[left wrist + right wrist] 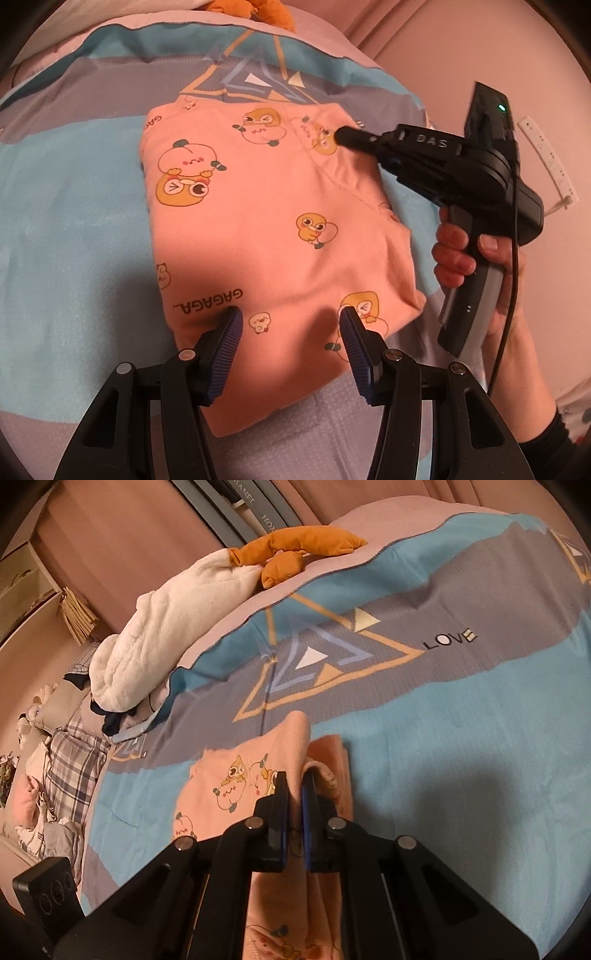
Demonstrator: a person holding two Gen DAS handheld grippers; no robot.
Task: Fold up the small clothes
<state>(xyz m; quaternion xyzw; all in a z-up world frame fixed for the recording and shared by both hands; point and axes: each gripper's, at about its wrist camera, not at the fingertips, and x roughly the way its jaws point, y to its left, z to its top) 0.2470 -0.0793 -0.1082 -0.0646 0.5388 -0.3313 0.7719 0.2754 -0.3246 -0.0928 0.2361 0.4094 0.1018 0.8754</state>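
Observation:
A small pink garment printed with cartoon ducks lies folded into a rough rectangle on the blue and grey blanket. My left gripper is open, its blue pads over the garment's near edge, holding nothing. My right gripper comes in from the right and pinches the garment's far right corner. In the right wrist view the right gripper is shut on a raised fold of the pink garment.
A white plush blanket and an orange stuffed toy lie at the bed's far edge. Piled clothes and plaid fabric sit left of the bed. A white power strip hangs on the pink wall.

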